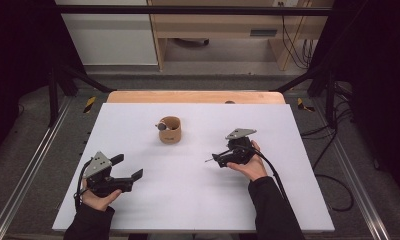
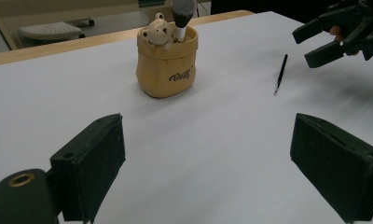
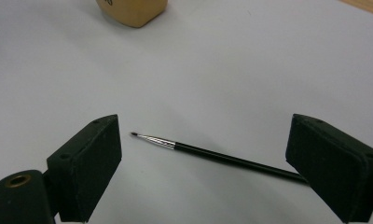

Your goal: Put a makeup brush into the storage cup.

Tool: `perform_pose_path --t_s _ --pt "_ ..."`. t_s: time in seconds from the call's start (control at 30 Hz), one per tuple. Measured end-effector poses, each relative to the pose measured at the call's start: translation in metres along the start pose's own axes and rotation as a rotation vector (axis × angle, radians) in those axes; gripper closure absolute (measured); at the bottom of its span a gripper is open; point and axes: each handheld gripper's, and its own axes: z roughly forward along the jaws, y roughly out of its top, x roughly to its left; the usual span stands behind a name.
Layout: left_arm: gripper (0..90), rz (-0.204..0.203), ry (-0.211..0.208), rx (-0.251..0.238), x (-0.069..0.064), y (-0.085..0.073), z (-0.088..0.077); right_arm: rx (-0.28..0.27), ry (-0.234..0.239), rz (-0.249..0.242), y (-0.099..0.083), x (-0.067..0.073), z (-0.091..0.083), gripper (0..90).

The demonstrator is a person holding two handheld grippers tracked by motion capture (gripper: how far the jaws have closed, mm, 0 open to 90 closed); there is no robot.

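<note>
Two grippers are over the white bench (image 1: 138, 210), both with jaws spread wide and holding nothing. The right gripper (image 1: 219, 159) hangs low over a thin black brush (image 3: 212, 156), which lies flat on the bench between its jaws in the right gripper view, fine tip pointing toward the left jaw and the handle's end hidden behind the right one. In the left gripper view the same brush (image 2: 281, 73) lies right of the pot (image 2: 167, 63), well apart from it. That tan pot stands upright toward the far middle of the bench, with a little bear figure (image 2: 156, 31) and a fluffy brush (image 2: 182, 14) already standing in it. The left gripper (image 1: 122, 178) waits near the left edge, away from everything.

I judge the thin brush to be very light, stiff and smooth, so it may roll or skid when the jaws close. Lying flat, it gives little height to catch; the jaws need to come right down to the bench. The black handle near the ferrule looks the best place to grip, sparing the bristles.
</note>
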Motion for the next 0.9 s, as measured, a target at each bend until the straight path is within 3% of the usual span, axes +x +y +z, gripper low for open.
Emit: perform_pose_path --t_s 0.53,0.9 --pt "9.3 0.007 0.000 0.007 0.000 0.000 0.001 0.095 -0.013 -0.037 -0.010 -0.002 0.029 15.0" --pt "9.5 0.008 0.002 0.009 -0.001 -0.001 0.002 0.105 -0.007 -0.020 -0.014 -0.002 0.036 21.7"
